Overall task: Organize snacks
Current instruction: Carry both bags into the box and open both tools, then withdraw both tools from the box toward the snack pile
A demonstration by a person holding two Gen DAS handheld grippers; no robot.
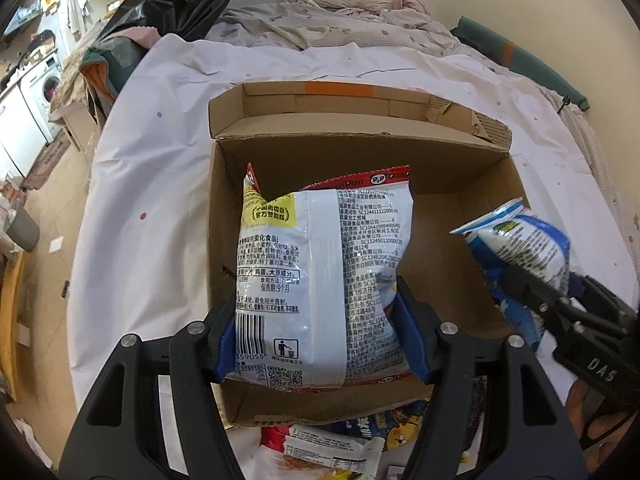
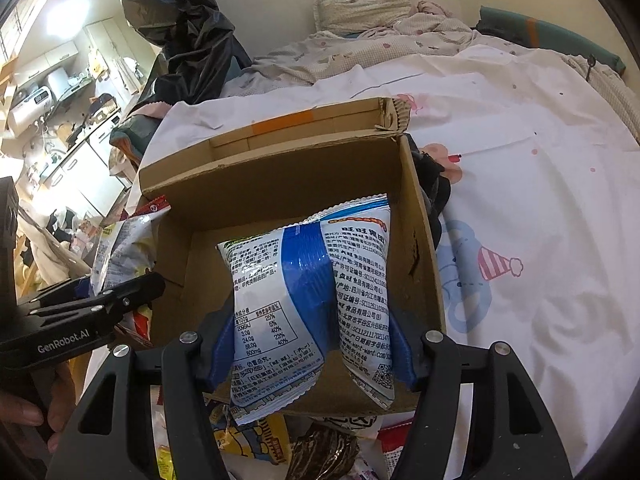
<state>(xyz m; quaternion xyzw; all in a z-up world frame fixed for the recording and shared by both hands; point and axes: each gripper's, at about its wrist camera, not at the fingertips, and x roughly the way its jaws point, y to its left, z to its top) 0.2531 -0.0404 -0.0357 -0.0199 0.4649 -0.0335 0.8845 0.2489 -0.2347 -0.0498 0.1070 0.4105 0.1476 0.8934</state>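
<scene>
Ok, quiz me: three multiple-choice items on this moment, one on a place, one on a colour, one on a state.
1. Where is the cardboard box?
A. on the kitchen counter
B. on the white sheet covering the bed
C. on the floor

2. What colour is the broad band down the bag in the right claw?
A. blue
B. green
C. orange

3. What is the left claw doing?
A. hanging open, holding nothing
B. shut on a box flap
C. shut on a white and red snack bag

Answers:
1 B, the sheet spreads out around the box on all visible sides.
2 A, the right wrist view shows a blue stripe running down the white pack.
3 C, the blue pads press both sides of the bag above the open box.
</scene>
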